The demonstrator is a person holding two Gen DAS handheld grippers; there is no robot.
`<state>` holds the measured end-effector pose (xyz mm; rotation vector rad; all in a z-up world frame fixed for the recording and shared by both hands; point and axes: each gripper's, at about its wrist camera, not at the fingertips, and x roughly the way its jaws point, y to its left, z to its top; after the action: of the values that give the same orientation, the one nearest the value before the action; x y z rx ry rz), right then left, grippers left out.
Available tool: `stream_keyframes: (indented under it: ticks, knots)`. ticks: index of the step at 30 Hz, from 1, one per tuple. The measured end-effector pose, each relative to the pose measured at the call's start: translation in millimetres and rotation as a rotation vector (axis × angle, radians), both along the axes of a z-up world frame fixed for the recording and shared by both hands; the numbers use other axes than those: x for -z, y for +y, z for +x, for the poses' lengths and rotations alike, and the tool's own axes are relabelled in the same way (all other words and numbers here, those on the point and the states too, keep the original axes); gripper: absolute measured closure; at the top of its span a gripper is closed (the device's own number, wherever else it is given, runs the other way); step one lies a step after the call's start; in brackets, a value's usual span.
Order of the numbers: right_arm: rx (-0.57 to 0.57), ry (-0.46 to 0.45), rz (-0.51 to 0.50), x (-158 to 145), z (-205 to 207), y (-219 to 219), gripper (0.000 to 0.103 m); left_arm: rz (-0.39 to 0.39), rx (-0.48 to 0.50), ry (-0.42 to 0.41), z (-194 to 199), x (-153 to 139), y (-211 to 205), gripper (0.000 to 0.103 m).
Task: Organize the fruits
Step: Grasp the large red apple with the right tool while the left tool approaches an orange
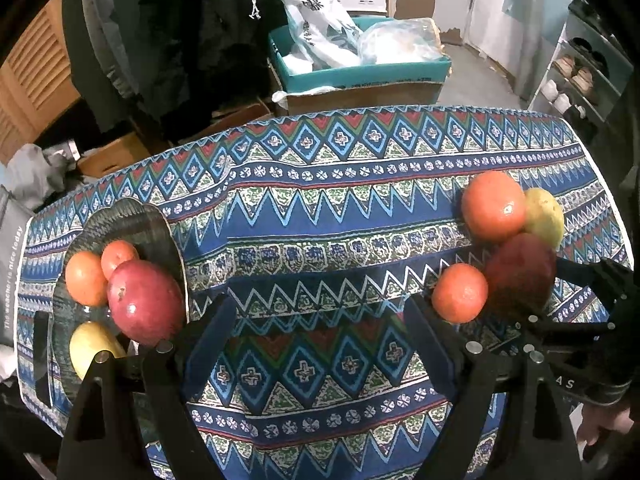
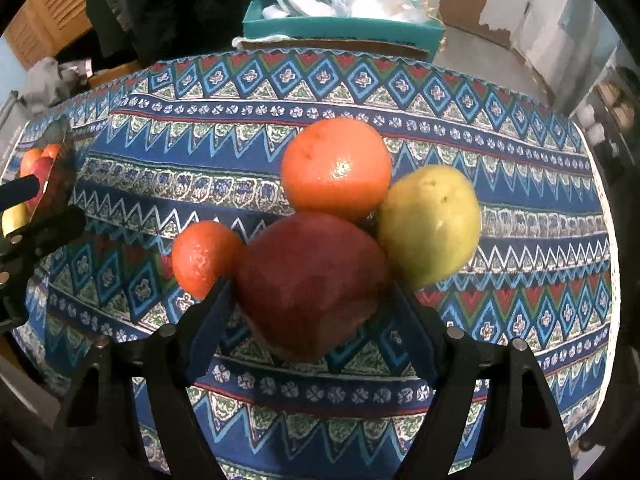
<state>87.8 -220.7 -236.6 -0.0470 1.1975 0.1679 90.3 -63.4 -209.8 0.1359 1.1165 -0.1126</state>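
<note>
A dark glass plate (image 1: 120, 220) at the table's left holds two small oranges (image 1: 84, 276), a red apple (image 1: 146, 306) and a yellow fruit (image 1: 94, 346). On the right lie a big orange (image 2: 336, 168), a yellow-green pear (image 2: 430, 224), a small orange (image 2: 204, 258) and a dark red apple (image 2: 312, 280). My right gripper (image 2: 310, 312) is open, its fingers on either side of the dark red apple; whether they touch it is unclear. My left gripper (image 1: 320, 320) is open and empty over bare cloth between plate and fruit group.
The table wears a blue patterned cloth (image 1: 320, 208). Behind its far edge stand a teal box (image 1: 360, 68) with plastic bags, cardboard boxes and dark hanging clothes. A shoe rack (image 1: 576, 76) is at the far right.
</note>
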Motion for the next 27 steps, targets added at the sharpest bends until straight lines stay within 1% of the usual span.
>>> stream_keyframes:
  ticks: [7, 13, 17, 27]
  knots:
    - [0.042, 0.009, 0.066, 4, 5, -10, 0.023, 0.006, 0.015, 0.004, 0, 1, -6, 0.016]
    - [0.041, -0.006, 0.066, 5, 6, -9, 0.024, 0.013, 0.022, 0.006, 0, 2, -9, 0.016]
    - [0.048, -0.012, 0.062, 2, -2, -11, 0.025, 0.007, 0.027, 0.002, 0, -1, -13, 0.016]
    - [0.092, -0.025, 0.026, -18, -30, -42, 0.025, -0.020, 0.074, 0.032, -5, 3, -35, 0.016]
